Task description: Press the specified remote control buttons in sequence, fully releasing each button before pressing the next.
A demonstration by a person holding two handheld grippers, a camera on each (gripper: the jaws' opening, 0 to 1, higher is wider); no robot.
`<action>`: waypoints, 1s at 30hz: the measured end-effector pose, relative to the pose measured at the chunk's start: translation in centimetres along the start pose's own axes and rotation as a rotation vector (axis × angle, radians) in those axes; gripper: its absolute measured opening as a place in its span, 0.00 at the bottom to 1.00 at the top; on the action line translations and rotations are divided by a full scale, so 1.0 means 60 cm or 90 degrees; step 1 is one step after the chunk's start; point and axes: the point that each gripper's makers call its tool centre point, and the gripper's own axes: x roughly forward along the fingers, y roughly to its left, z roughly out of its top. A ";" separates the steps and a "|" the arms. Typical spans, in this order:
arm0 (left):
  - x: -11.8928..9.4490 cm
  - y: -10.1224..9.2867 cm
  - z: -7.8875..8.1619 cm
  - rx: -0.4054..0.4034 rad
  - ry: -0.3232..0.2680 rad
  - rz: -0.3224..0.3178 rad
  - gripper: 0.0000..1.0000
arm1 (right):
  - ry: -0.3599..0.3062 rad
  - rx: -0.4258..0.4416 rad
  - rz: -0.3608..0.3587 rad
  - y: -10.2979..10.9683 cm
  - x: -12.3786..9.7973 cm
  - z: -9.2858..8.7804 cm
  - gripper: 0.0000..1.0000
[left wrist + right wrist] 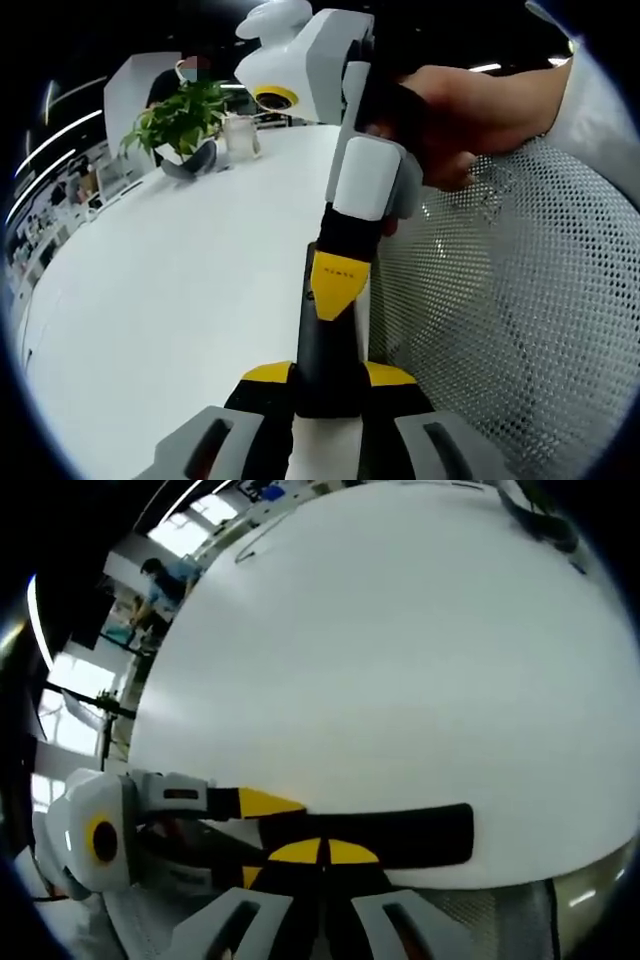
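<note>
A slim black remote lies lengthwise at the near edge of the white table. My left gripper is shut on its near end, one yellow tip on each side. My right gripper, held by a hand, comes down from above, shut, its yellow tips resting on the remote's top face. In the right gripper view the remote runs crosswise, my right gripper is shut with its tips at the remote's edge, and the left gripper grips it from the left. No buttons can be made out.
A potted plant and a glass jar stand at the table's far end. A white mesh chair back rises just right of the remote. An office with desks and a person lies beyond the table.
</note>
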 end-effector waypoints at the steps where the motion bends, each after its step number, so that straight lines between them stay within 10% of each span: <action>1: 0.000 0.000 0.000 0.000 0.000 0.000 0.25 | 0.000 -0.003 0.003 0.001 0.000 0.001 0.00; 30: -0.001 0.000 -0.002 0.002 -0.004 0.000 0.24 | 0.012 -0.077 -0.030 0.003 0.013 0.002 0.00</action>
